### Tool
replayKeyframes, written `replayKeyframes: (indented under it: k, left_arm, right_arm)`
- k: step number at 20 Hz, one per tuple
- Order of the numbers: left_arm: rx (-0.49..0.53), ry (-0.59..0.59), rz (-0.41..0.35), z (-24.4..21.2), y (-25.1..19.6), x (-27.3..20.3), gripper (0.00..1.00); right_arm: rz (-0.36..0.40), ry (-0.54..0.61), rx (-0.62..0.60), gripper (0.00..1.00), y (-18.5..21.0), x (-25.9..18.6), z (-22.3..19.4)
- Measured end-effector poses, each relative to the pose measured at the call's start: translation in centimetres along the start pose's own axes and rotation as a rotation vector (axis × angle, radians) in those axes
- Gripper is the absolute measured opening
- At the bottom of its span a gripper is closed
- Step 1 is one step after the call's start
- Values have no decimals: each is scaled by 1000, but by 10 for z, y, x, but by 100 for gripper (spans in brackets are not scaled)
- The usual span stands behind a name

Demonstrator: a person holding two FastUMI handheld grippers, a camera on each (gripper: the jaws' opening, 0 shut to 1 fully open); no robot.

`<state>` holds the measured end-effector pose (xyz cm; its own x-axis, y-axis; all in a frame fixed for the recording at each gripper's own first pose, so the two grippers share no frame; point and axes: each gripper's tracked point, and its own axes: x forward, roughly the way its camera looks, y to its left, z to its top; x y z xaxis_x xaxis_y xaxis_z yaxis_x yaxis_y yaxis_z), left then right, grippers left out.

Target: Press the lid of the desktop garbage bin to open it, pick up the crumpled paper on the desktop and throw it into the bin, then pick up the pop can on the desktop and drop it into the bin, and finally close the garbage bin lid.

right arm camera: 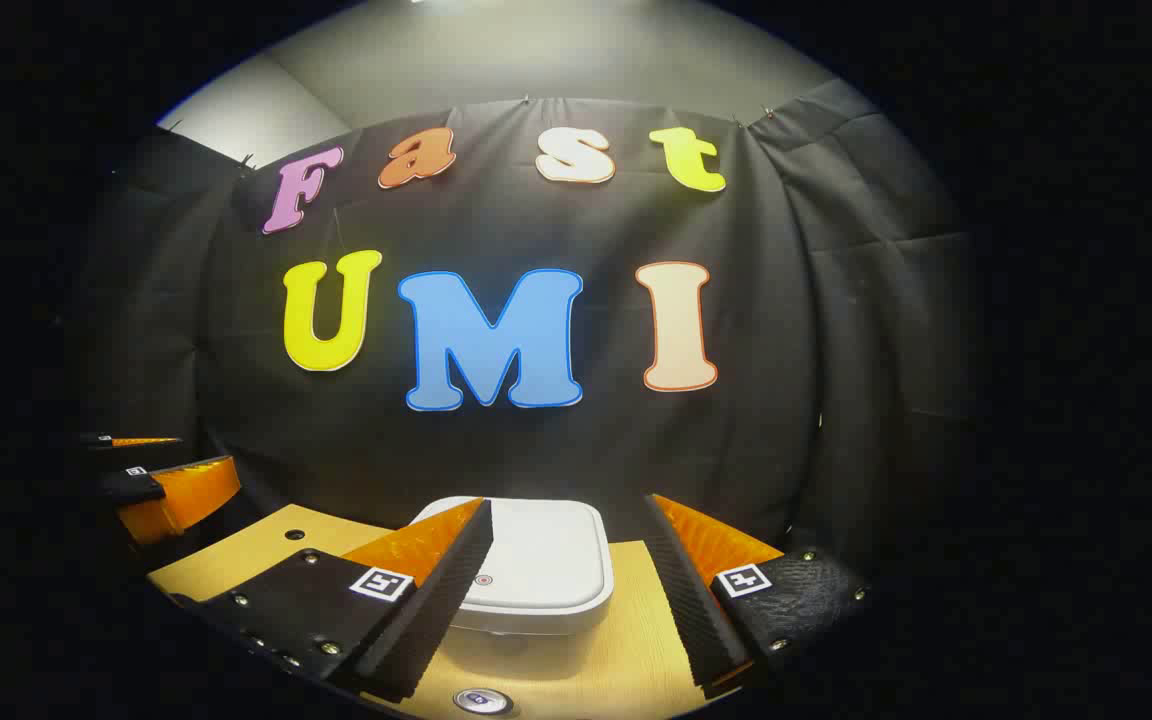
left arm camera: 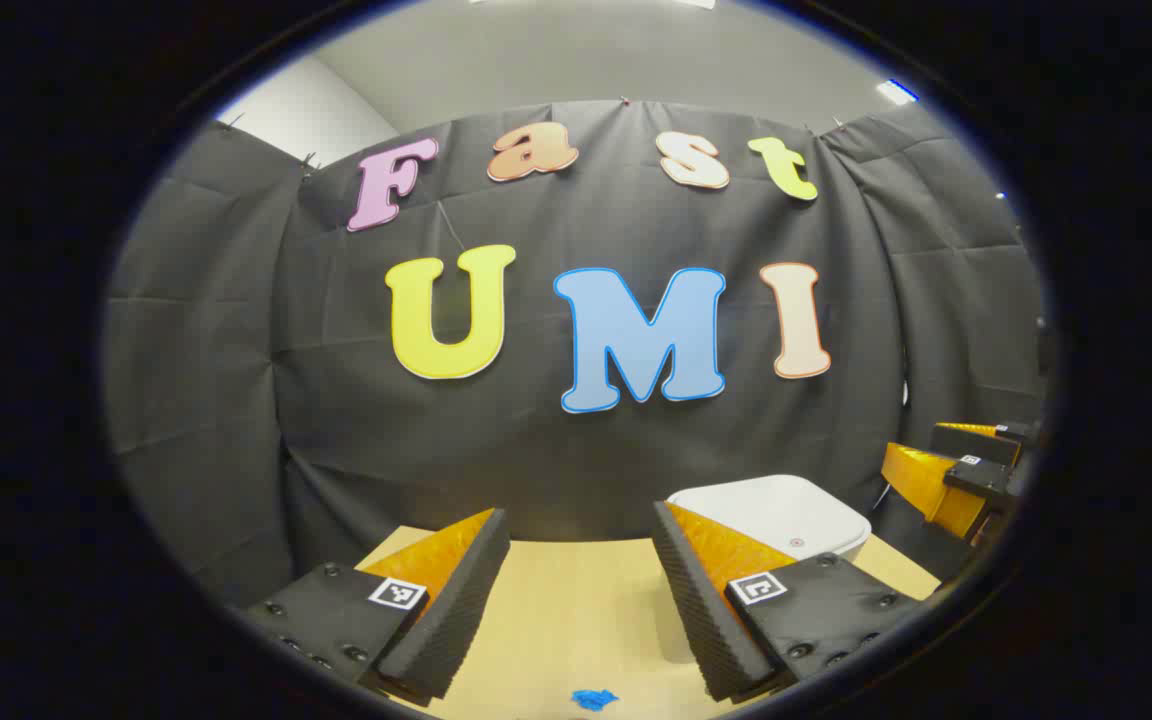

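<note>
The right gripper [right arm camera: 566,590] hung above the wooden desktop [right arm camera: 626,650] with its two fingers spread wide and nothing between them, and the white desktop garbage bin [right arm camera: 546,560] sat straight ahead in the gap, its lid down and a small round mark [right arm camera: 483,579] showing just beside the inner edge of the left-hand finger. Below the fingertips, at the very bottom of the right gripper view, the silvery top of the pop can [right arm camera: 481,700] peeped in, nearer to the camera than the bin. The left gripper [left arm camera: 581,590] was likewise spread and empty over the desktop [left arm camera: 576,610]; the bin [left arm camera: 776,515] lay beyond and to the outside of its right-hand finger, and a small blue scrap [left arm camera: 594,699] lay low between the fingers, possibly the crumpled paper, though too little of it showed to be sure. The other gripper appeared farther off at the edge of each view. The step in hand looked to be the first, pressing the lid open. It would go best with the right gripper, already lined up: bring one fingertip down squarely on the lid near that mark, press straight down without shoving the bin backward, and lift clear at once so the lid can spring up, keeping well above the can on the way in.
</note>
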<state>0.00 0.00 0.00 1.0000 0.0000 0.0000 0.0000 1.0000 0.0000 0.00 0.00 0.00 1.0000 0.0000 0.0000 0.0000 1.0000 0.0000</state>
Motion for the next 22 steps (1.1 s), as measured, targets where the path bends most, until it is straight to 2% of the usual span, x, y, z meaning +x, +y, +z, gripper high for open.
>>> replayKeyframes:
  k: [22]
  left_arm:
    - [10, -8, -5, 3, -2, -2, 94]
  right_arm:
    - [-12, 3, -9, 94, -1, 10, -4]
